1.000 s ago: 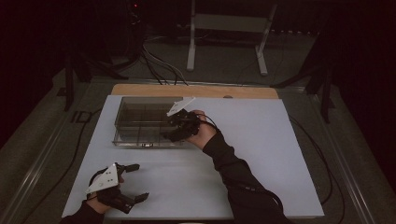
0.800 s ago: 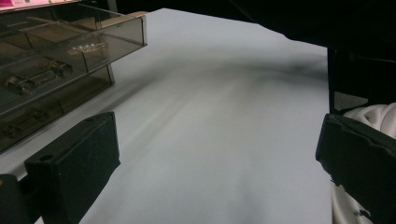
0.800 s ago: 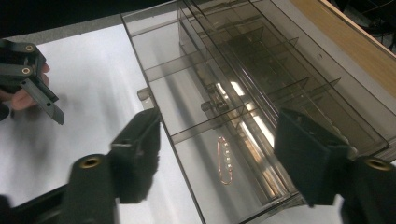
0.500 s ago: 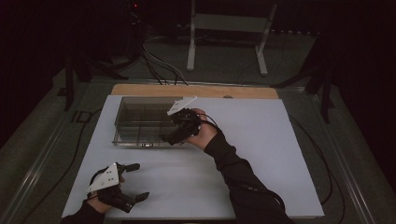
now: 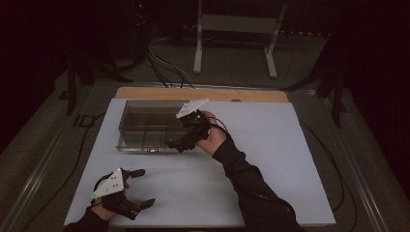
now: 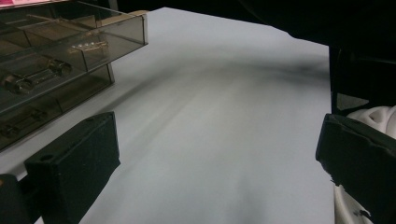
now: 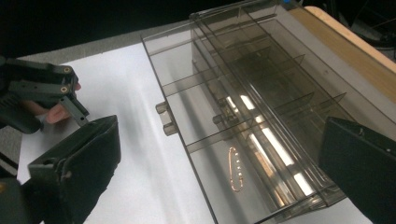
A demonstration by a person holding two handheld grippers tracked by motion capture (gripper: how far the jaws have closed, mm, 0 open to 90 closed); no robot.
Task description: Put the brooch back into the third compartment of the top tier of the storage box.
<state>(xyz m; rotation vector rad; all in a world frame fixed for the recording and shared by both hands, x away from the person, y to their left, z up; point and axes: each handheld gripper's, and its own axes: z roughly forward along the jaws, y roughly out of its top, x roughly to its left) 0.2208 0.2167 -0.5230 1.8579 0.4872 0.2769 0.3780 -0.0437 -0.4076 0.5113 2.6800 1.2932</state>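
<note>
Hovering over the near right corner of the box (image 5: 145,126), the right claw (image 5: 175,143) stands wide apart with nothing between its jaws; they have just been opening. Its hand (image 5: 210,137) holds it tilted down toward the box's front edge, the forearm and dark sleeve (image 5: 251,186) running back to the bottom of the high view.

Box: clear smoky plastic, divided into compartments, lying flat on the white bench (image 5: 270,159) toward its far left part. In the right claw's own view the box (image 7: 261,107) lies between and beyond the two jaws, with a small latch tab (image 7: 164,117) on its near side wall. A thin gold-coloured clip (image 7: 235,176) lies on the floor of the nearest compartment, clear of both jaws.

Left claw (image 5: 141,187): rests low at the near left corner of the bench, well apart from the box, jaws open and empty. Its own view shows bare bench surface (image 6: 210,130) between the jaws and the box (image 6: 65,56) off to the upper left, with small metallic items inside; their kind cannot be told.

A strip of wood (image 5: 203,93) shows along the far edge of the bench.
</note>
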